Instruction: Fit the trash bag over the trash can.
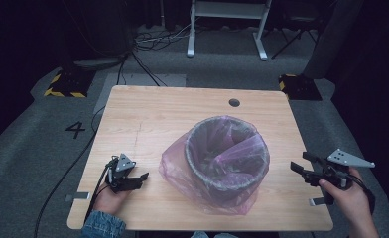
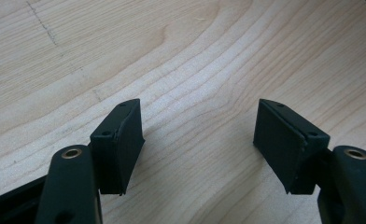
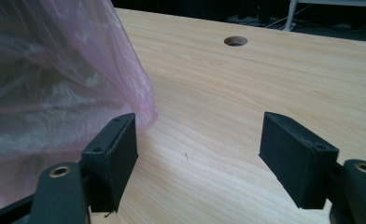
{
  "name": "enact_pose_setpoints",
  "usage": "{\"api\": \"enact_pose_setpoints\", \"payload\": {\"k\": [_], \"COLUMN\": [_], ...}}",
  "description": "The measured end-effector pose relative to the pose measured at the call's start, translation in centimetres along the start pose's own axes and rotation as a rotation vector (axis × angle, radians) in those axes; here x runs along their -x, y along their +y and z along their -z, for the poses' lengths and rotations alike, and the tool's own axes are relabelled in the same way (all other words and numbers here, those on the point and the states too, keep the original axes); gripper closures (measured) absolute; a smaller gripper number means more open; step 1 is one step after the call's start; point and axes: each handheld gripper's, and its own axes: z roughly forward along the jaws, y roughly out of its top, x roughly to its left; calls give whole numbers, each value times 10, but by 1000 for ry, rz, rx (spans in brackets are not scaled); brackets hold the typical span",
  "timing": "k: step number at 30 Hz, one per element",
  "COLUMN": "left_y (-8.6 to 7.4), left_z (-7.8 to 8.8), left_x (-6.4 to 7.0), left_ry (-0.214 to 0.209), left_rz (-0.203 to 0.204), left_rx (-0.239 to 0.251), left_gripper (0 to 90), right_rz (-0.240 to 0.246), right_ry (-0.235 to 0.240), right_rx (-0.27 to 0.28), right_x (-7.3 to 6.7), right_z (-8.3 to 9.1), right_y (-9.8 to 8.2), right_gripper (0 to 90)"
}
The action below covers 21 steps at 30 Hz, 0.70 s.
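The bin [image 1: 227,161] sits mid-surface [image 1: 158,109], its pink bag [image 1: 177,168] thin, limp and slippery. We'd pinch the loose film outside the rim. Both left gripper [image 1: 133,179] and right gripper [image 1: 301,171] jaws stand apart, empty.

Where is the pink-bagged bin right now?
In the high view the bin stands right of the table's centre, between the left gripper and right gripper.
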Motion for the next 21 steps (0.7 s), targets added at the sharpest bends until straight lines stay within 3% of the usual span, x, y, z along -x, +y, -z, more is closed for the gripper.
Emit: {"api": "enact_pose_setpoints", "payload": {"k": [4,14,19,21], "left_y": [0,0,0,0], "left_z": [0,0,0,0], "left_x": [0,0,0,0], "left_ry": [1,3,4,4], "left_rz": [0,3,5,5], "left_rx": [0,-2,-2,-2], "left_gripper": [326,324,323,323], "right_rz": [-11,-60,-11,-17], "right_ry": [-12,-82,-160,-168], "right_rx": [10,-56,-113,-115], "right_x": [1,8,12,14], "right_z": [-8,-28,-40,-45], "right_y": [-21,-53,-58,-60], "right_gripper": [287,288,288,288]}}
